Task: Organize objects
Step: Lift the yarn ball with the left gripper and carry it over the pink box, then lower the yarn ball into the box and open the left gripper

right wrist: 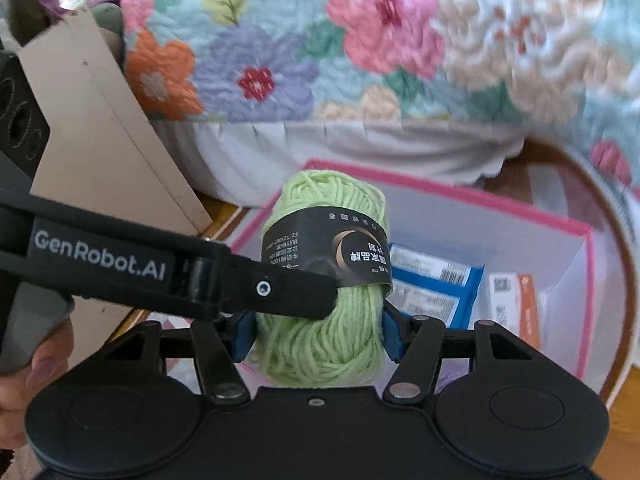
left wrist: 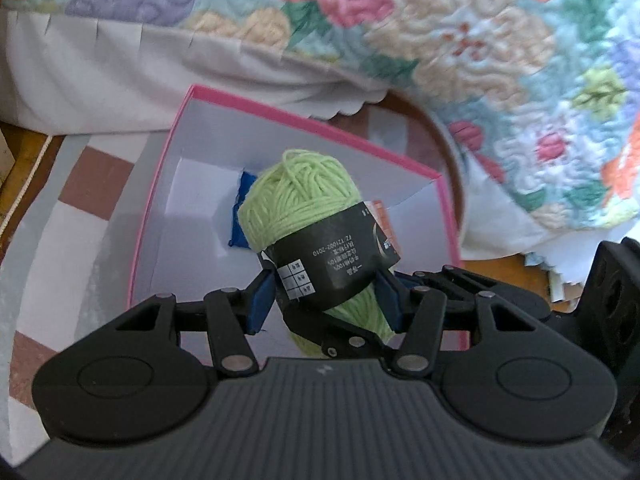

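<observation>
The left claw (left wrist: 326,300) has its blue pads (left wrist: 264,300) set on either side of a light green skein of yarn with a black paper band (left wrist: 308,204). The pads press the skein at the band and just below it, so the claw stands partly open and grips the yarn. The skein points away from the camera, above the open pink-edged cardboard box with a white interior (left wrist: 192,120). A dark blue object (left wrist: 240,208) lies on the box floor behind the skein; its kind cannot be told in this view.

The right claw (right wrist: 318,334) holds the same skein (right wrist: 320,344) at its lower end, with its blue pads (right wrist: 244,336) pressed on both sides of the green yarn under the black band. This claw is also partly open around the skein. In the right wrist view the left claw's black finger, marked "GenRobot.AI" (right wrist: 200,272), crosses from the left and touches the skein at the band. A person's hand (right wrist: 36,364) holds that tool at the left edge.

The pink box (right wrist: 480,200) sits behind and below the skein, and contains blue packets with white labels (right wrist: 440,284) and an orange and white packet (right wrist: 516,304). A quilted floral bedspread (right wrist: 360,60) with a white frilled edge hangs behind the box
</observation>
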